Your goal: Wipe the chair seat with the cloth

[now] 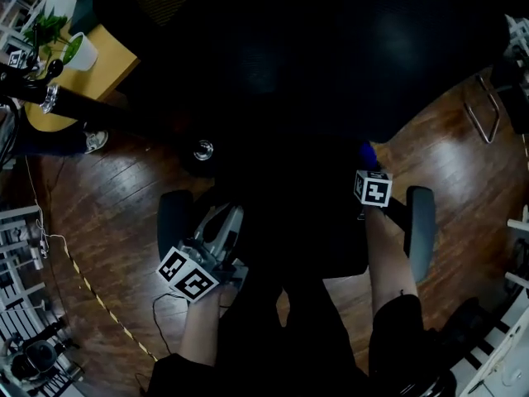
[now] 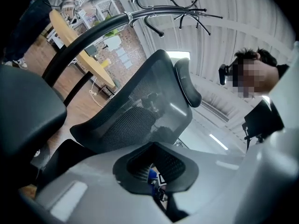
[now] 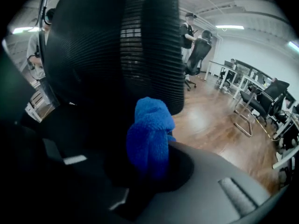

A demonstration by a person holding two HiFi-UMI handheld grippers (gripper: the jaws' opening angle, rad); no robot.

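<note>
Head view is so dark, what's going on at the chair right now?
A person stands over a black office chair with a gripper in each hand. The right gripper is shut on a bunched blue cloth at the right side of the seat. The left gripper is shut and empty at the seat's left side. It is too dark to tell whether the cloth touches the seat.

No words, numbers or brands could be read. The marker cubes point(image 1: 188, 273) on the left hand-held gripper point(image 1: 230, 215) and the right hand-held gripper point(image 1: 368, 160) bore only black-and-white squares.
</note>
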